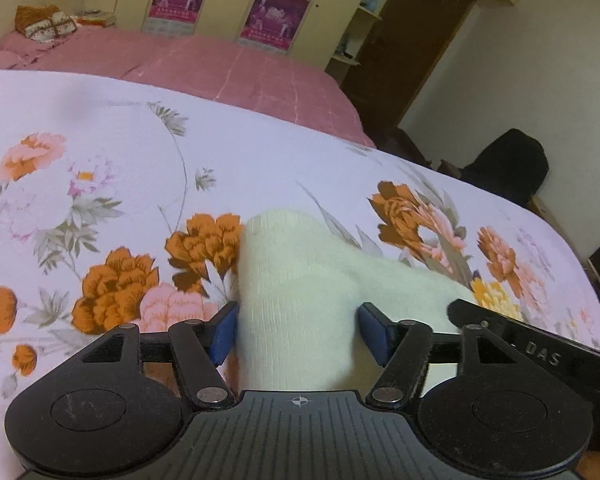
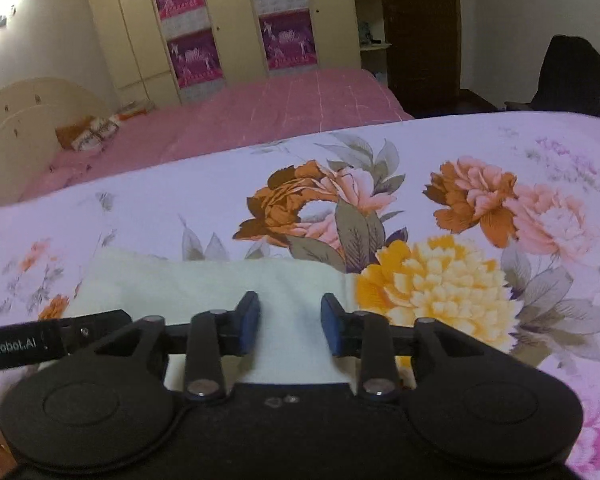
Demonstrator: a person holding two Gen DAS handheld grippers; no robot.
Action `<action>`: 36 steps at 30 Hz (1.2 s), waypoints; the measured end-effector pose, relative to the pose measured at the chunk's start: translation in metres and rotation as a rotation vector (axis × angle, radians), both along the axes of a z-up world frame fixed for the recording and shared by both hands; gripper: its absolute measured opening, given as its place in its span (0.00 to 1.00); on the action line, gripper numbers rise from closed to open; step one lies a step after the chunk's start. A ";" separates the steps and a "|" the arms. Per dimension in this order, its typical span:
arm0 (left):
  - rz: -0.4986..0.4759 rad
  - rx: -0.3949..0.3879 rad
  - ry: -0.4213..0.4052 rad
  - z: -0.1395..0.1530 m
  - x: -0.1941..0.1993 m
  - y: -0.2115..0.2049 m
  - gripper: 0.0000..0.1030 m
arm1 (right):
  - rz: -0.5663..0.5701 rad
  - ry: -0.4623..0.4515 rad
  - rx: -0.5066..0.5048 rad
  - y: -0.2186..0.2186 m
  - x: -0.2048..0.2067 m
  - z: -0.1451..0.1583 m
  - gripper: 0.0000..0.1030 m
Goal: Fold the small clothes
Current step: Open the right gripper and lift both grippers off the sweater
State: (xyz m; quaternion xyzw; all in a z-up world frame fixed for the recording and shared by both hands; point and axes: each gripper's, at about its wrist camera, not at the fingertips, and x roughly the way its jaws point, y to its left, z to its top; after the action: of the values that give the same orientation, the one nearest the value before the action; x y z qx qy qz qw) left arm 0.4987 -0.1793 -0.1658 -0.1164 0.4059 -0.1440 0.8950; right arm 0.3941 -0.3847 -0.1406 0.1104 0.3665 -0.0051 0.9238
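Note:
A cream sock lies flat on the flowered sheet, its toe pointing away from me. My left gripper is open and straddles the near part of the sock, a blue pad at each edge of the fabric, which is not bunched. In the right wrist view the same sock stretches to the left. My right gripper hovers over its right end, jaws open a narrow way, with flat fabric showing in the gap. Part of the right gripper's body juts in at the left wrist view's right side.
The flowered sheet covers a bed whose edge curves down at the right. Behind it lies a pink bedspread with pillows, then a wardrobe with magenta posters. A dark chair and a brown door stand at the back right.

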 end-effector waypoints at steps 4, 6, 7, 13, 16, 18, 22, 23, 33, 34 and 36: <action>0.012 -0.008 0.015 0.000 0.006 -0.001 0.66 | -0.017 -0.011 0.005 0.000 0.000 -0.003 0.33; 0.018 -0.018 -0.009 0.012 -0.001 0.001 0.66 | -0.021 0.003 0.015 0.000 0.000 -0.001 0.34; 0.008 -0.014 -0.055 0.021 -0.006 0.001 0.66 | -0.025 0.009 0.022 0.000 0.000 0.005 0.34; 0.066 0.029 0.018 0.007 0.022 0.002 0.66 | -0.002 -0.033 0.005 0.014 0.008 0.028 0.34; 0.072 0.027 0.022 -0.001 0.026 0.004 0.66 | -0.025 0.058 -0.061 0.017 0.025 0.006 0.33; 0.066 0.037 0.023 -0.001 0.027 0.002 0.66 | -0.019 0.041 -0.057 0.012 0.026 -0.003 0.33; 0.085 0.019 0.034 0.006 0.018 0.010 0.66 | -0.025 0.052 -0.046 0.011 0.024 0.000 0.33; 0.081 0.018 0.024 0.010 0.012 0.011 0.66 | -0.028 0.049 -0.037 0.011 0.021 0.005 0.34; -0.021 0.092 -0.013 0.032 -0.053 0.014 0.66 | -0.001 -0.039 -0.038 0.024 -0.050 0.035 0.35; -0.030 0.100 -0.013 0.028 -0.058 0.013 0.66 | -0.003 -0.041 -0.057 0.026 -0.055 0.033 0.35; -0.040 0.111 -0.016 0.024 -0.064 0.011 0.67 | 0.005 0.005 -0.097 0.030 -0.055 0.021 0.36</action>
State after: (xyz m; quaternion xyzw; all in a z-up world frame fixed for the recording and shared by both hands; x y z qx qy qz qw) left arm 0.4347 -0.1683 -0.1413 -0.0573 0.4083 -0.1398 0.9003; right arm 0.3393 -0.3546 -0.1195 0.0646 0.3683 -0.0206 0.9272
